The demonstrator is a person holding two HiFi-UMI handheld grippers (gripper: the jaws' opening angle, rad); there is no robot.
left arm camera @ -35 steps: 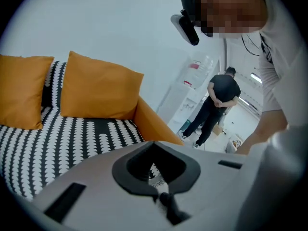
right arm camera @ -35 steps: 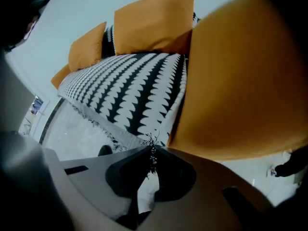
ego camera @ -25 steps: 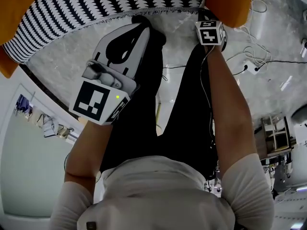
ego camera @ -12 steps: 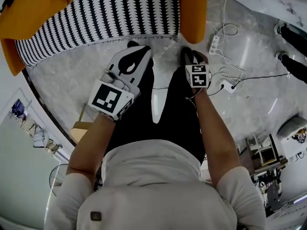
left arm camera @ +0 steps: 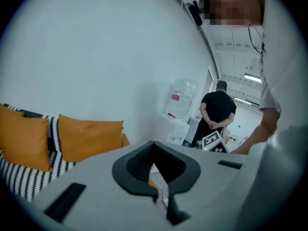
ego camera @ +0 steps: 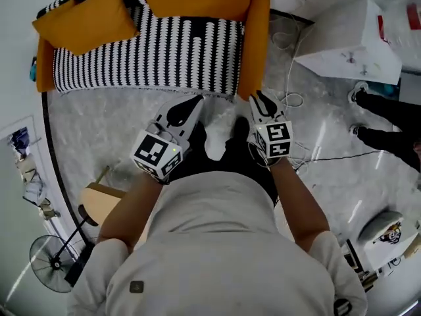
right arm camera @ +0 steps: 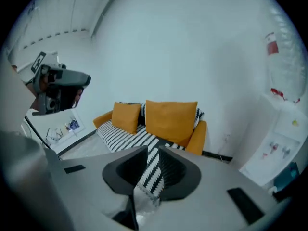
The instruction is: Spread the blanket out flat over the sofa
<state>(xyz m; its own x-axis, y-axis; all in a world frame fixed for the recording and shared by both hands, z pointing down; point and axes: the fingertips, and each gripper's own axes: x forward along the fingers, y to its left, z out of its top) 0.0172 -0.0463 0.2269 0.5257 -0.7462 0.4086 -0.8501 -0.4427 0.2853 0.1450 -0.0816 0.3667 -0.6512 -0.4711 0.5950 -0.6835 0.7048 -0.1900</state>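
The black-and-white striped blanket [ego camera: 164, 51] lies flat over the seat of the orange sofa [ego camera: 254, 45] and runs up its back between two orange cushions [ego camera: 85, 20]. Both grippers hang over the marble floor in front of the sofa, apart from the blanket. My left gripper [ego camera: 191, 103] is shut with nothing in it; in the left gripper view its jaws [left arm camera: 154, 146] meet. My right gripper [ego camera: 262, 97] is closing with nothing between its jaws. In the right gripper view [right arm camera: 153, 150] the far blanket [right arm camera: 127, 136] shows through the gap.
A white box [ego camera: 345, 41] stands right of the sofa, with a bystander's dark shoes [ego camera: 375, 97] beside it. Cables and a power strip [ego camera: 289, 101] lie by the sofa's right arm. A fan [ego camera: 49, 262] and a wooden stool [ego camera: 99, 199] stand at the left.
Both grippers have drawn back from the blanket's front edge toward my body. The view has pulled away, and the whole sofa with the spread blanket now shows.
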